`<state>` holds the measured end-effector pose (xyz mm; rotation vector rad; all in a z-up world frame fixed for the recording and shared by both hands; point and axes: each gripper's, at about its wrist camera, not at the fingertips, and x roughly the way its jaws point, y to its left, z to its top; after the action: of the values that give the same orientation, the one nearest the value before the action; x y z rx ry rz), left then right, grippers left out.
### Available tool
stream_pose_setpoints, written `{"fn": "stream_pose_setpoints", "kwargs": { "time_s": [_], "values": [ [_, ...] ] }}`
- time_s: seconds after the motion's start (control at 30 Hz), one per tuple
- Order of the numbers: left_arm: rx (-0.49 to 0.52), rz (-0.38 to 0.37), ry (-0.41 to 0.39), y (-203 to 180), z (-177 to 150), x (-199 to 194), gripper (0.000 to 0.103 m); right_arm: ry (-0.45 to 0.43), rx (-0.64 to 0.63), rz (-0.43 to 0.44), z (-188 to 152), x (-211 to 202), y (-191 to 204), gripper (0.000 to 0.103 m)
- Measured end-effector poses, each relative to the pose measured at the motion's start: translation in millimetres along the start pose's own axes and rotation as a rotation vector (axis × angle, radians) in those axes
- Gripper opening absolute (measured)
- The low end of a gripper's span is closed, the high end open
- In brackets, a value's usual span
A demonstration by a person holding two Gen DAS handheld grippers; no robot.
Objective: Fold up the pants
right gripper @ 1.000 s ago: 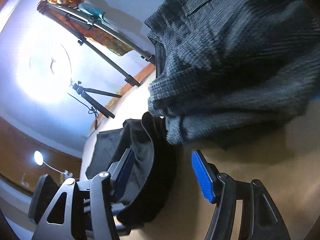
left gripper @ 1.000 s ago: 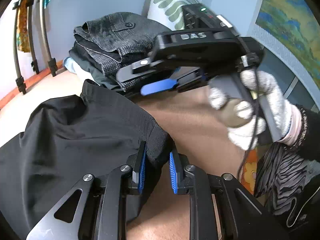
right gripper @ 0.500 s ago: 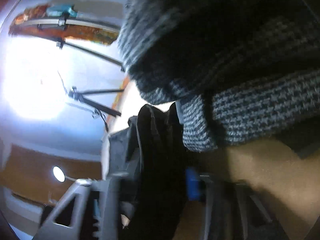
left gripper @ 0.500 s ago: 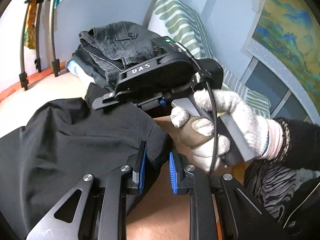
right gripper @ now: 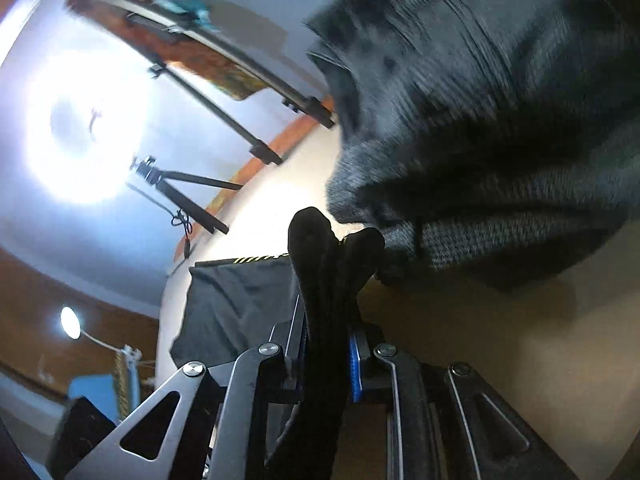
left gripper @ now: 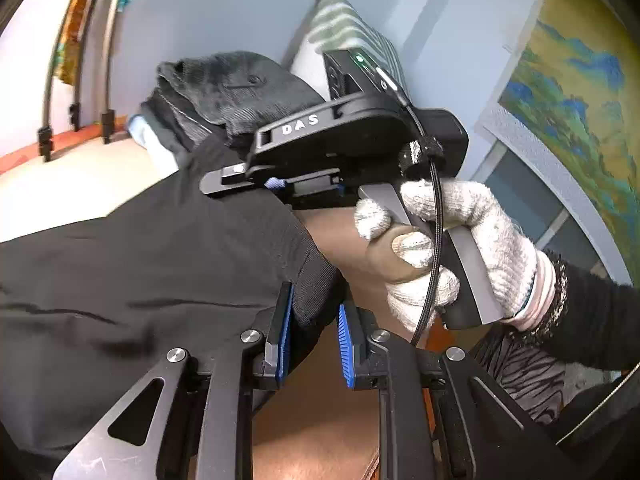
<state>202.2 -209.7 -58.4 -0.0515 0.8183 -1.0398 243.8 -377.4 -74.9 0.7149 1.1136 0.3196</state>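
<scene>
Reading "DAS": right tongs (left gripper: 276,184) casing.

One readable marking: "DAS"

White raised letters "DAS" stand on the side of the black plastic right gripper (left gripper: 276,182) body, seen from the left wrist.

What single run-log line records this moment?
step: fold pants | left gripper: shut on pants | right gripper: shut on pants | nearby: clothes pile
</scene>
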Motion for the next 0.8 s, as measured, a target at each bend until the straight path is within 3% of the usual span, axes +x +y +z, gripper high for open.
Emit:
{"fn": "stream_pose_setpoints", "kwargs": {
  "time_s": [0.17,0.33,0.8],
  "values": [
    [-0.013,0.007,-0.070,7,9,-36,0.018,-0.055,-0.080,0.004,4,-17,35,0.015],
    [-0.036,0.028,-0.109,19,7,-69,0.018,-0.107,-0.166,0.016,6,-12,98,0.015],
    [-0.223,0.127,-0.267,99,-34,-179,0.018,-0.040,-0.341,0.008,-14,82,230,0.015]
  ]
}}
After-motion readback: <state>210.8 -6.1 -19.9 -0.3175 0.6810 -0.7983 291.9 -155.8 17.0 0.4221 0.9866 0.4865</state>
